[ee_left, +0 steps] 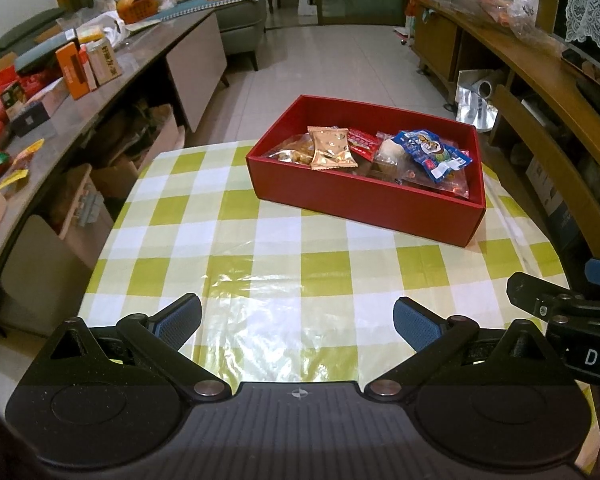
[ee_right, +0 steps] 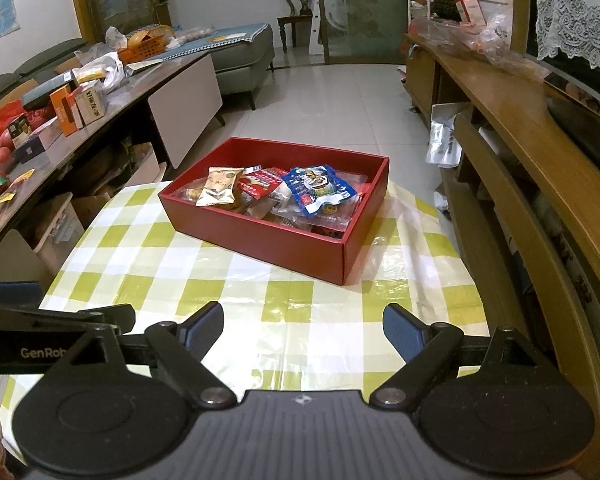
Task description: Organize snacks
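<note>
A red box (ee_left: 340,196) stands at the far side of the green-checked table (ee_left: 236,248). It holds several snack packs: a gold pack (ee_left: 330,147), a red pack (ee_left: 362,142) and a blue pack (ee_left: 430,153). My left gripper (ee_left: 298,320) is open and empty, low over the near table, well short of the box. In the right wrist view the same box (ee_right: 260,236) holds the gold pack (ee_right: 220,186) and the blue pack (ee_right: 320,188). My right gripper (ee_right: 303,326) is open and empty near the table's front. Each gripper shows at the edge of the other's view.
A long counter (ee_left: 32,120) with boxes and fruit runs along the left. A wooden shelf unit (ee_left: 540,92) runs along the right, close to the table. Tiled floor (ee_left: 332,64) lies beyond the table, with a sofa (ee_left: 240,20) further back.
</note>
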Available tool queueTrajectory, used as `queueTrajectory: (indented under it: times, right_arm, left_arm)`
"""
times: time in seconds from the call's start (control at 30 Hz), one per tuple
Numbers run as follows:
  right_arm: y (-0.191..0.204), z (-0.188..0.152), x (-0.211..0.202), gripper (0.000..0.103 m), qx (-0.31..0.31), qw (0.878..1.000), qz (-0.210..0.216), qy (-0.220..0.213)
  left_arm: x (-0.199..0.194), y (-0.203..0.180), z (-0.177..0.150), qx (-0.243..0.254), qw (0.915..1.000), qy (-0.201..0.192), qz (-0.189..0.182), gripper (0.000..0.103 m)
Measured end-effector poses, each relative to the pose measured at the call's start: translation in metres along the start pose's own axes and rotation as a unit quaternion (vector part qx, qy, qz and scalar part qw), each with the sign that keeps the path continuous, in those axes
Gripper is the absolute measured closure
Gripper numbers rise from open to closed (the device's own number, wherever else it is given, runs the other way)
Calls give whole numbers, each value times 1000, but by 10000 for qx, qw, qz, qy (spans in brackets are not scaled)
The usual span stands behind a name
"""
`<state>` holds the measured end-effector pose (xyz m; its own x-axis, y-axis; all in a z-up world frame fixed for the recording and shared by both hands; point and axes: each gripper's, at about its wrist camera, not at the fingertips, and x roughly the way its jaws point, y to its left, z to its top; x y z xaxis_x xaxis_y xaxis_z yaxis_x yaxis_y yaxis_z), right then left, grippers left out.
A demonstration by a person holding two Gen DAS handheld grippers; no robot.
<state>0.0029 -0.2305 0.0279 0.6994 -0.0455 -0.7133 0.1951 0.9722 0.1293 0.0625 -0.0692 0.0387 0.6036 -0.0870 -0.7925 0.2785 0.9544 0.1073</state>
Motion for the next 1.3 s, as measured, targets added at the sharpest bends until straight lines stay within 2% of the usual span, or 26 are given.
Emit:
queueTrajectory:
  times: [1.3]
  right_arm:
    - [3, -5, 1, 8, -108, 9998, 29, 137]
  left_arm:
    - [-3, 1, -7, 43, 10000, -36, 76, 0]
